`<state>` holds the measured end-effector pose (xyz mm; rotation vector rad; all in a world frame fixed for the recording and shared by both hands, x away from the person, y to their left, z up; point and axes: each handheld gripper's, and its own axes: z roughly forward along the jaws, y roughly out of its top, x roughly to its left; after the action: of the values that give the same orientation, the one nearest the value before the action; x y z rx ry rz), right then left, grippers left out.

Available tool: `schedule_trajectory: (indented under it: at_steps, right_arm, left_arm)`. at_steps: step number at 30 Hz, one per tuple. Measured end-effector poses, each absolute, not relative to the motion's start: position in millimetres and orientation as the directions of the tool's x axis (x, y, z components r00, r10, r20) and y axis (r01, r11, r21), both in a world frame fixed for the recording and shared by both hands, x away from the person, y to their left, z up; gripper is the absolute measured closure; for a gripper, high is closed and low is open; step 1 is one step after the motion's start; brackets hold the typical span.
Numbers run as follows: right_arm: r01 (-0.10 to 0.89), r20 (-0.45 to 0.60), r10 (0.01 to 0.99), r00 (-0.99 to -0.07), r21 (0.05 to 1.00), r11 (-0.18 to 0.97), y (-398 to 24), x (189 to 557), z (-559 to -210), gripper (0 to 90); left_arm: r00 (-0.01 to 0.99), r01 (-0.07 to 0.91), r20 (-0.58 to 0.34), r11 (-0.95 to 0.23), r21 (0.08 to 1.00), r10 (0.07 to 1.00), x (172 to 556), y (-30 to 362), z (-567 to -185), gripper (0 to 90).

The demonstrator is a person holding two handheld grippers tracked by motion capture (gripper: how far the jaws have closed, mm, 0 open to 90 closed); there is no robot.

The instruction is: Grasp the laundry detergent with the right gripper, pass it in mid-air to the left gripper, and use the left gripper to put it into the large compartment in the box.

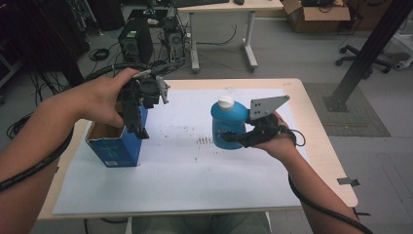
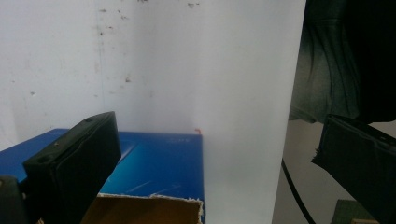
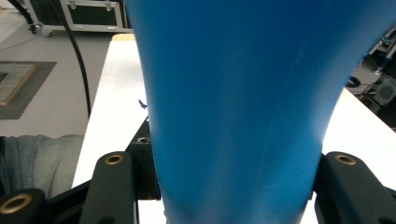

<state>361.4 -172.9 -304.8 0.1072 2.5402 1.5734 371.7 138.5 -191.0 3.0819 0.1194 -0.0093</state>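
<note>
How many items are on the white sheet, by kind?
Blue bottle, white cap, clamped in the right gripper: 1
Blue open-topped box, under the left gripper: 1
Total: 2

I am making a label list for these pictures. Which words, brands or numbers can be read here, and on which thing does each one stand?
No text can be read.
Blue box: a pale print on its front, too small and blurred.
Blue bottle: no readable label.
White sheet: dark specks, no writing.
</note>
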Motion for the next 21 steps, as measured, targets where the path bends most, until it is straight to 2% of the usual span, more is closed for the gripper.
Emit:
schedule_trajectory:
  at_steps: [21]
  right_arm:
    - [-0.021, -0.059, 0.075, -0.995, 0.902, 0.431, -142.0, 353.1, -344.6, 44.5]
  left_arm:
    - [1.000, 0.015, -0.027, -0.998, 0.063, 0.013, 362.5, 114.1, -210.3, 0.1]
